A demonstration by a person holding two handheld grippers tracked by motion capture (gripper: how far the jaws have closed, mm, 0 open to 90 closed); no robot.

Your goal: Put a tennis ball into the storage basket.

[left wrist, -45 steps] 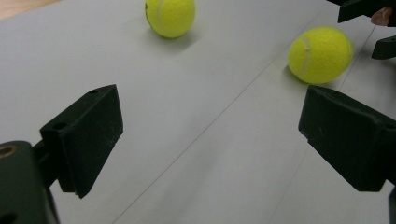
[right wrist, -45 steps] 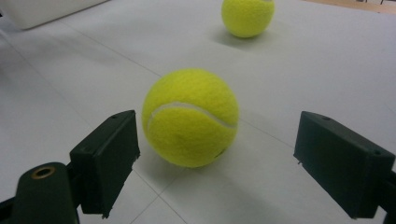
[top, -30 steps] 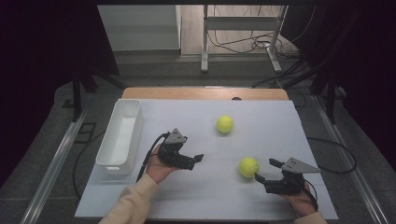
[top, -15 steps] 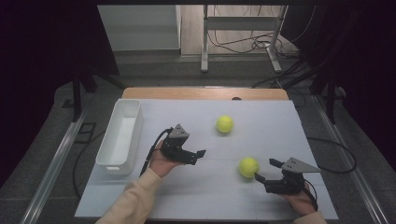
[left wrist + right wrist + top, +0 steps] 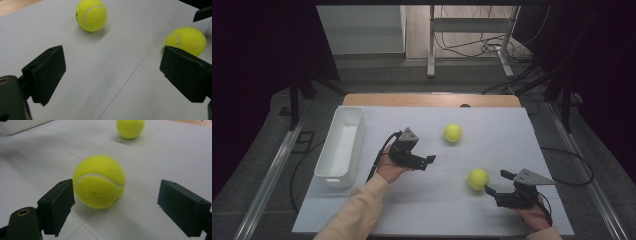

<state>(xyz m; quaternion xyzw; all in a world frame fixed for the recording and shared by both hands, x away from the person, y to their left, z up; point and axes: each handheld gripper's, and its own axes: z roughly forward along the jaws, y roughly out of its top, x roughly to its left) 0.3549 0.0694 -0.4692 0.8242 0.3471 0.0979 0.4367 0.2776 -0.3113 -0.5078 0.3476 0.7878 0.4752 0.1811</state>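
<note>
Right gripper [image 5: 115, 202] gapes wide around near tennis ball [image 5: 99, 181], barely touching.

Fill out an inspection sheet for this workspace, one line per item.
Surface: white table top, faint panel seams, wooden strip along the far edge.
Job's things: near tennis ball just ahead of the right gripper's jaws, on the table; far tennis ball lying free toward the far side.
Clutter: white bin along the left edge, nothing seen inside.
Grippers: left gripper open, holding nothing, pointing toward the balls; right gripper open, jaws apart either side of the near ball, not closed on it.
Cables: black cable trailing from the left gripper; more cables on the floor beyond the table.
Surroundings: metal frame legs behind, dark curtains both sides.
</note>
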